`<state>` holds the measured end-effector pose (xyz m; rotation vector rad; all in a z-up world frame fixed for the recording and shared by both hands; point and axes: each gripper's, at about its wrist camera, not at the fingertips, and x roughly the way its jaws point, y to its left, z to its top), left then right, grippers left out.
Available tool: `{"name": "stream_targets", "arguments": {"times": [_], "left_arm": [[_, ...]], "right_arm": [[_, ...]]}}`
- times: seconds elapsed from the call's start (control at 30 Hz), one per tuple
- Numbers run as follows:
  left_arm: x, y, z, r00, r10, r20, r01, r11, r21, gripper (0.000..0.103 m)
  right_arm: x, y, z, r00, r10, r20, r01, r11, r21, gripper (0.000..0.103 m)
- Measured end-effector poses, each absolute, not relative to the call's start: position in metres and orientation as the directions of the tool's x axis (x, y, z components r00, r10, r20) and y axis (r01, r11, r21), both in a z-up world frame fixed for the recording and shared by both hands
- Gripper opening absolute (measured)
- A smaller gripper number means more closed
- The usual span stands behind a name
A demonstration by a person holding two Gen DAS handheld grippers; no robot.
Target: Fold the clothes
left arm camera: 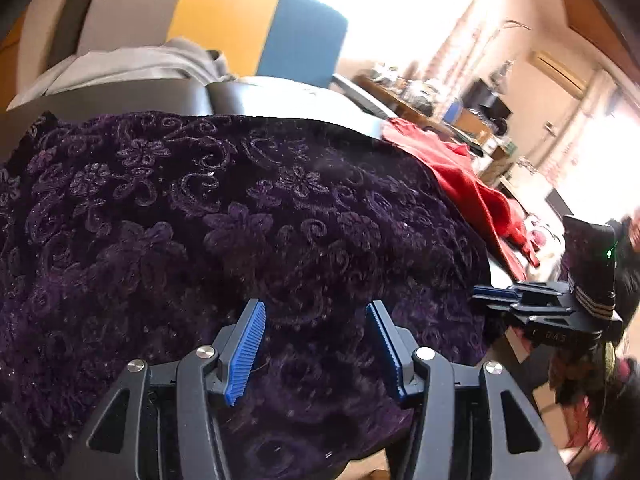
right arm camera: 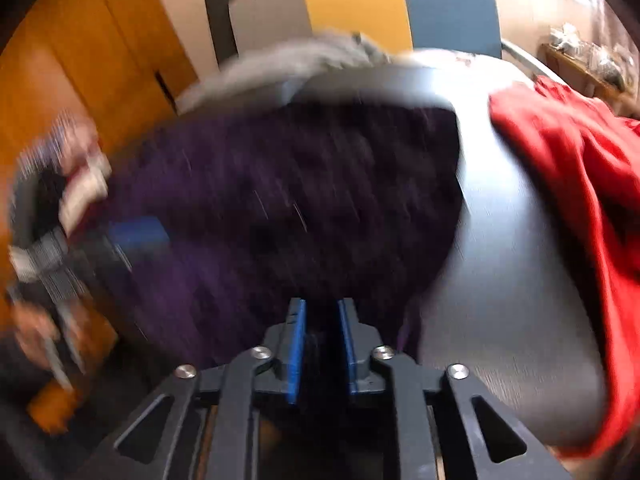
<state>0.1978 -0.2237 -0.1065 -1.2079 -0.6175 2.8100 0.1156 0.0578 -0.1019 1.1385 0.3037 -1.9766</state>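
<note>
A dark purple velvet garment [left arm camera: 240, 200] with embroidered flowers lies spread across a dark table [left arm camera: 280, 100]. My left gripper [left arm camera: 315, 306] hovers just above its near part, jaws wide open and nothing between the blue pads. My right gripper [left arm camera: 490, 292] sits at the garment's right edge, pointing left. In the blurred right wrist view the purple garment [right arm camera: 280, 184] fills the middle. There my right gripper [right arm camera: 322, 302] has its pads a narrow gap apart at the cloth's near edge. The blur hides whether cloth is pinched. My left gripper [right arm camera: 136, 236] shows as a smear at the left.
A red garment [left arm camera: 452, 168] [right arm camera: 568, 152] lies crumpled on the table's right side. A grey garment [left arm camera: 140, 64] [right arm camera: 304, 60] lies at the far edge. Bare tabletop [right arm camera: 500, 240] separates purple and red. Chair backs in yellow and blue stand behind.
</note>
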Motion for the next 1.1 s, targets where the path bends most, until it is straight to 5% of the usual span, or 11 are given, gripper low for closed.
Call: {"name": "stream_targets", "arguments": {"times": [0.1, 0.33, 0.47, 0.6, 0.7, 0.87, 1.1], "left_arm": [[0.199, -0.225, -0.11, -0.697, 0.194, -0.69, 0.121, -0.917, -0.38, 0.049], [0.197, -0.196, -0.097, -0.672, 0.166, -0.722, 0.094, -0.948, -0.305, 0.05], [0.2, -0.172, -0.092, -0.679, 0.227, -0.698, 0.009, -0.948, -0.317, 0.051], [0.198, -0.162, -0.087, -0.682, 0.228, -0.695, -0.018, -0.955, -0.296, 0.051], [0.198, -0.169, -0.094, -0.657, 0.143, -0.74, 0.036, -0.975, -0.22, 0.051], [0.208, -0.198, -0.103, -0.655, 0.197, -0.729, 0.101, -0.934, -0.344, 0.05], [0.202, -0.214, -0.059, -0.753, 0.097, -0.65, 0.087, -0.966, -0.245, 0.053]], "right_arm": [[0.119, 0.079, -0.106, -0.294, -0.506, -0.811, 0.759, -0.639, 0.124, 0.006], [0.117, 0.079, -0.102, -0.313, -0.459, -0.832, 0.763, -0.643, 0.068, 0.006], [0.103, 0.072, -0.084, -0.352, -0.459, -0.816, 0.684, -0.721, 0.11, 0.02], [0.092, 0.046, -0.074, -0.358, -0.54, -0.762, 0.68, -0.71, 0.183, 0.051], [0.077, 0.04, -0.093, -0.382, -0.454, -0.805, 0.638, -0.76, 0.126, 0.053], [0.064, 0.049, -0.102, -0.363, -0.488, -0.794, 0.635, -0.753, 0.173, 0.048], [0.033, -0.004, -0.055, -0.363, -0.571, -0.736, 0.704, -0.685, 0.185, 0.063]]}}
